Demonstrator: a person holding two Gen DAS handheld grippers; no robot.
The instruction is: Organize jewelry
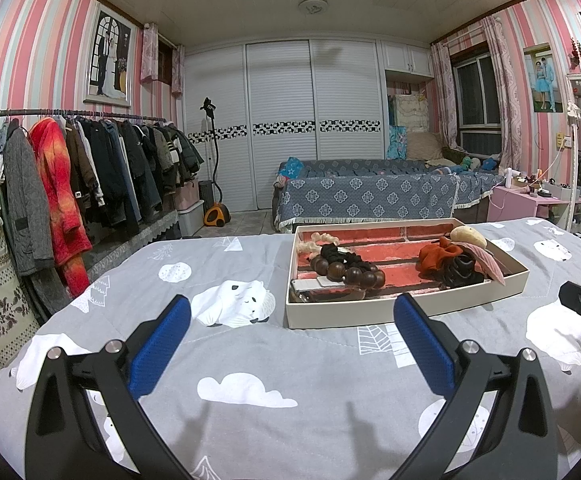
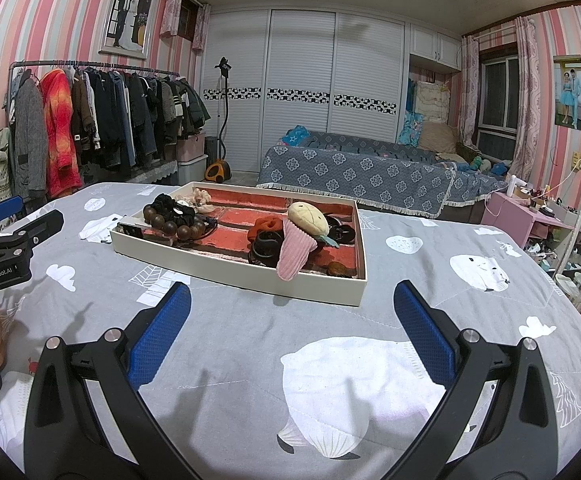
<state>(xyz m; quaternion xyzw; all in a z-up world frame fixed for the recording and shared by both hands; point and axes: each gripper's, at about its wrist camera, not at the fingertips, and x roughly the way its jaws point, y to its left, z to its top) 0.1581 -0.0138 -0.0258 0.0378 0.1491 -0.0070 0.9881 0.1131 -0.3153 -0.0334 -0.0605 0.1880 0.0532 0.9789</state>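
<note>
I see my left tool (image 1: 292,322) spread wide, holding nothing, above the bed (image 1: 250,420); my right tool (image 2: 292,322) is equally wide and unladen; the jewelry tray (image 2: 226,274), bead bracelet (image 2: 174,226) inside, sits centre frame.

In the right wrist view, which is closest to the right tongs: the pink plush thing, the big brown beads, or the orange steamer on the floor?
1. Pink plush, in the tray's near right part.
2. Brown beads, in the tray's far left end.
3. Orange steamer, on the floor past the bed.
</note>
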